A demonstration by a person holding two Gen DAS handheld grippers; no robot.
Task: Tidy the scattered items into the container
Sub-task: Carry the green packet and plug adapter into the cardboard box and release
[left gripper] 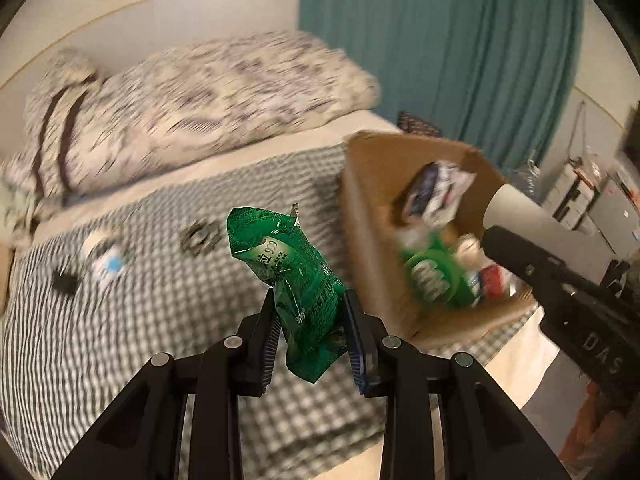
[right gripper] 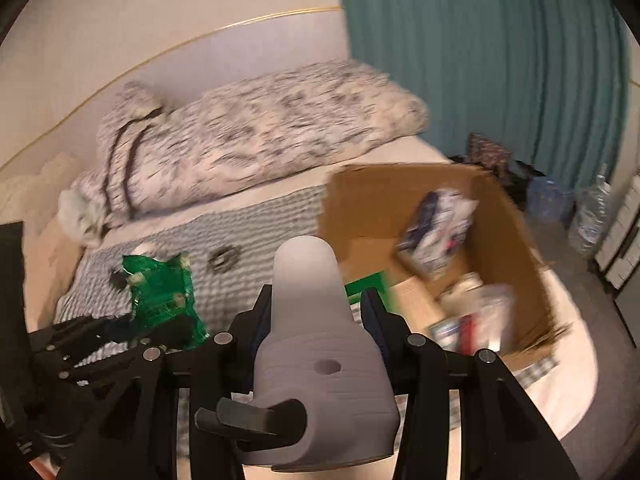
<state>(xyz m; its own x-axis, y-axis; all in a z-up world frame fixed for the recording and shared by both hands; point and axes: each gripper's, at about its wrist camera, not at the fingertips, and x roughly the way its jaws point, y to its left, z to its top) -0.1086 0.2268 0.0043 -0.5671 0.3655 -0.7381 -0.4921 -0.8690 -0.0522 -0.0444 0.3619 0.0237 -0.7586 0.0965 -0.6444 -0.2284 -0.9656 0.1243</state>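
While over the bed: both claws were full.
Left claw (left gripper: 310, 320): pinched green packet (left gripper: 288, 264).
Right claw (right gripper: 316, 312): pinched grey tool (right gripper: 316, 320).
Box (right gripper: 372, 200): sat on bed (right gripper: 260, 216).

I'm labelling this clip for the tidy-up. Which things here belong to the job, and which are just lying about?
Job:
- green packet in left gripper
- grey tool in right gripper
- cardboard box
- small bottle on the checked blanket

Lying about:
- quilt
- teal curtain

The green packet (left gripper: 292, 280), centre of the left wrist view, bears "999" upside down; the black gripper (left gripper: 592, 320) at lower right reads "DAS", possibly cut off.
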